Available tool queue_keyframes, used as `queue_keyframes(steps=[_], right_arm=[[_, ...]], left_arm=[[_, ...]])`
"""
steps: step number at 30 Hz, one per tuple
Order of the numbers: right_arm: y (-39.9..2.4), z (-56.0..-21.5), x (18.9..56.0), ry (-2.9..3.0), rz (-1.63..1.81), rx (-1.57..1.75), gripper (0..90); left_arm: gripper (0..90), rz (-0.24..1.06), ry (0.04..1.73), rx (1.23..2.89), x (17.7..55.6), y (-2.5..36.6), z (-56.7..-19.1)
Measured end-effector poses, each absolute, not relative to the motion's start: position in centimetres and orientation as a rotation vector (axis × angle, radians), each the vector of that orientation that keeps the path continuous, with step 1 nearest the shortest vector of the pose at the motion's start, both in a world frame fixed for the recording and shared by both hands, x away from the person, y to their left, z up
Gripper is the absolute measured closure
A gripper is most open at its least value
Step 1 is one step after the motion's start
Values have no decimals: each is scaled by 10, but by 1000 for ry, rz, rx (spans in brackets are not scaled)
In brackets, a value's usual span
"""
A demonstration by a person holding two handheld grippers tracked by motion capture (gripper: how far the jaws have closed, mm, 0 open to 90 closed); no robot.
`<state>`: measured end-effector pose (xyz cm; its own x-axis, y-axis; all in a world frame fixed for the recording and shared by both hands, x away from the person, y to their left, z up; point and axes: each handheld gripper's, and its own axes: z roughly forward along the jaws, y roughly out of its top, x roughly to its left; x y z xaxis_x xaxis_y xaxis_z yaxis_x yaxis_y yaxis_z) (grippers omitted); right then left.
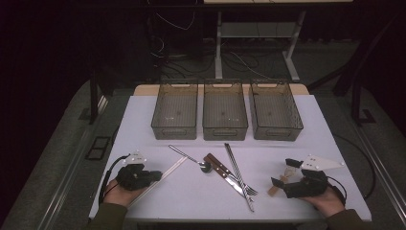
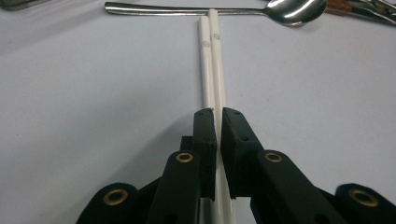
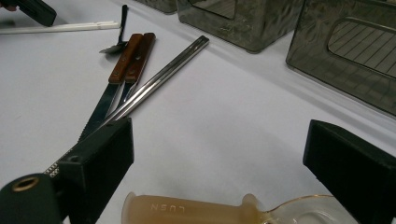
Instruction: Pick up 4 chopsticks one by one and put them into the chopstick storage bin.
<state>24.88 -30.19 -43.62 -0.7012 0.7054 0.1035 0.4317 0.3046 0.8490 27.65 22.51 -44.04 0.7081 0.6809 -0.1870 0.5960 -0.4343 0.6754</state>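
Nearest the high camera, the left gripper [image 1: 154,175] lay at about seven o'clock on the white counter [image 1: 191,196], its fingers pinched on the near end of the white chopsticks [image 1: 168,172], which ran out toward one o'clock; the right gripper [image 1: 281,176] sat at five o'clock, fingers wide apart over a translucent amber spoon [image 1: 282,178]. At twelve o'clock three grey bins [image 1: 224,125] stood empty, so by my reading the sorting had barely started and every utensil was left to move. From the left gripper view, both fingers [image 2: 205,140] clamped the chopsticks [image 2: 211,70], whose tips met a steel spoon [image 2: 294,10] at twelve. From the right gripper view, the spread fingers [image 3: 100,154] flanked the amber spoon [image 3: 187,209] at six, untouched, with knives [image 3: 122,65] and steel chopsticks [image 3: 163,74] at eleven.
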Motion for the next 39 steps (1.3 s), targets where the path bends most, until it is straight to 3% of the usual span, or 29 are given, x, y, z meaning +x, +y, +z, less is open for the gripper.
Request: queue_keyframes(steps=[17,39], right_arm=[[-302,-436,249,2285,1349,1033,88],[-301,-436,248,2285,1348,1035,88]], left_arm=[[826,249,926,2232,269,218,-444],[844,204,962,2178,271,222,-446]])
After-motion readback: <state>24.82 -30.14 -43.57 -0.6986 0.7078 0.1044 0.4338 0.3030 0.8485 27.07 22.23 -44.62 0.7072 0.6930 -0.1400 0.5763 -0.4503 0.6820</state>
